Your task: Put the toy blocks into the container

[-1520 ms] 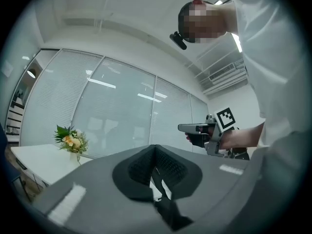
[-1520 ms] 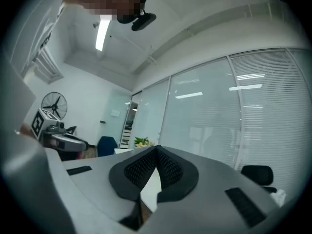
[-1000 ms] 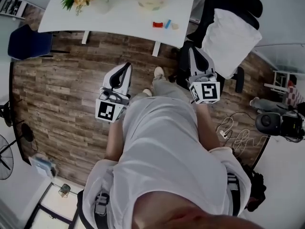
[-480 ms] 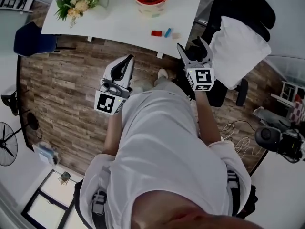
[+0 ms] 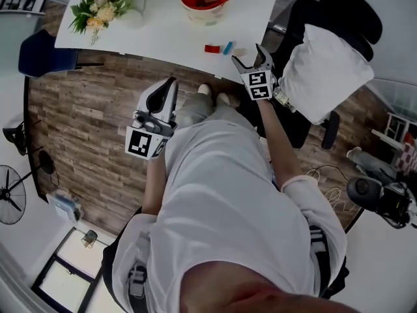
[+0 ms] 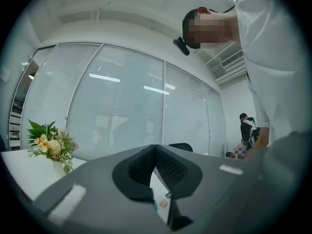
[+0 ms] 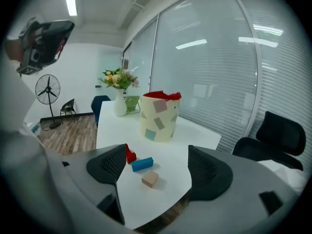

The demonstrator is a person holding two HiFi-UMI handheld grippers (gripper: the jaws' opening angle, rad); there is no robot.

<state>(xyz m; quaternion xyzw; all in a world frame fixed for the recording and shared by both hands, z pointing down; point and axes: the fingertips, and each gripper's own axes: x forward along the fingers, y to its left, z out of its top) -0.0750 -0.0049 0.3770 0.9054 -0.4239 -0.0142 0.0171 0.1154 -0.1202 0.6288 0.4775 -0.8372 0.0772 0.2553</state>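
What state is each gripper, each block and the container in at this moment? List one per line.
left gripper: shut, empty.
right gripper: jaws opening, nothing between them.
red block: loose on table.
blue block: loose on table.
tan block: loose on table.
container: upright, open top, pieces inside.

From the head, steeply down onto the table (image 5: 163,31). Low from left gripper (image 5: 171,85) and right gripper (image 5: 248,55) toward it, right nearer.

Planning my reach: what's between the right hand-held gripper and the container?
A red block, a blue block and a tan block lie before the container, shown in the right gripper view. The right hand-held gripper's jaws are opening, empty.
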